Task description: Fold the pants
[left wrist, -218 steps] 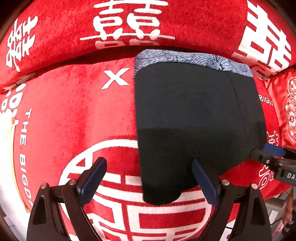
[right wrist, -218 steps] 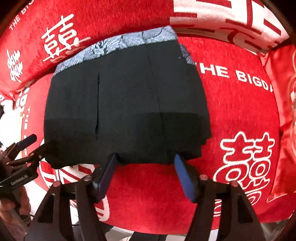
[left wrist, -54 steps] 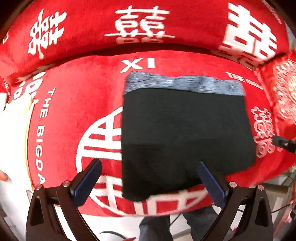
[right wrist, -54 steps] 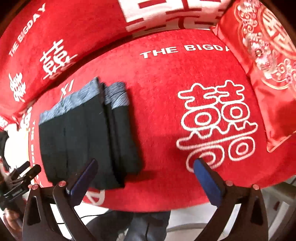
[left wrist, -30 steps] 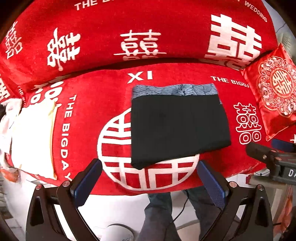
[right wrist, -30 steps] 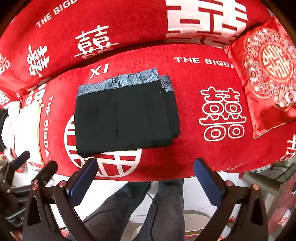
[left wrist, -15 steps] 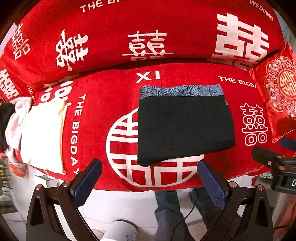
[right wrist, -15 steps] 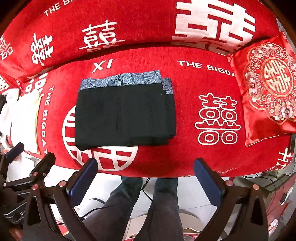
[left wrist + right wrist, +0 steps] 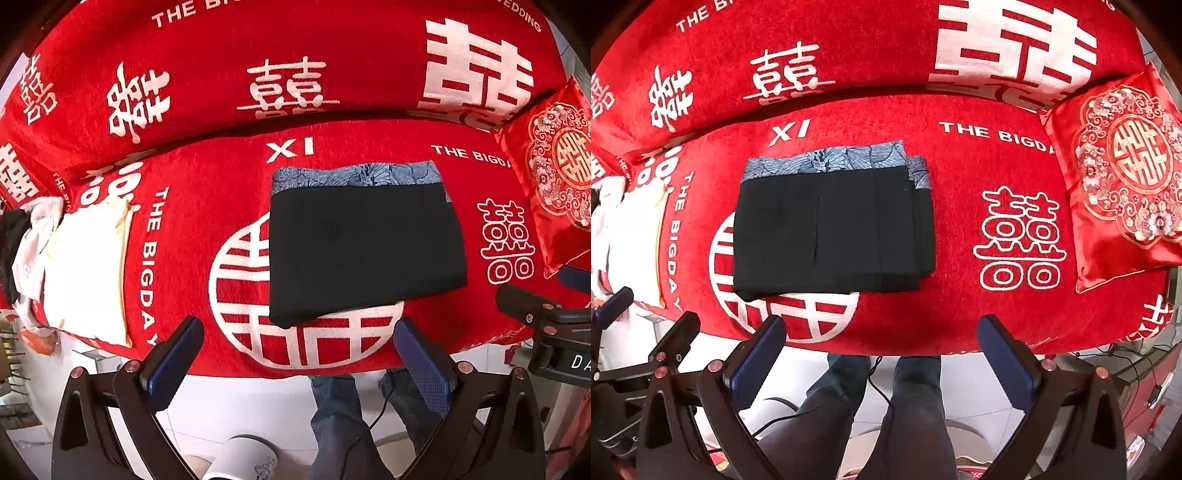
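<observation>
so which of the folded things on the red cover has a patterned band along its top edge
The black pants in the middle: a blue-grey patterned waistband runs along their far edge. The cream folded cloth to the left is plain.

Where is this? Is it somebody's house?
Probably a living room at home. The folded black pants lie on a sofa draped in a red wedding-style cover, an embroidered red cushion sits at one end, and other laundry waits at the other.

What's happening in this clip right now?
A person stands at a red sofa cover holding a gripper in each hand. The black pants lie folded into a neat rectangle on it, patterned grey waistband at the far edge. The left gripper and right gripper are both open, empty and clear of the cloth. The fold looks done.
</observation>
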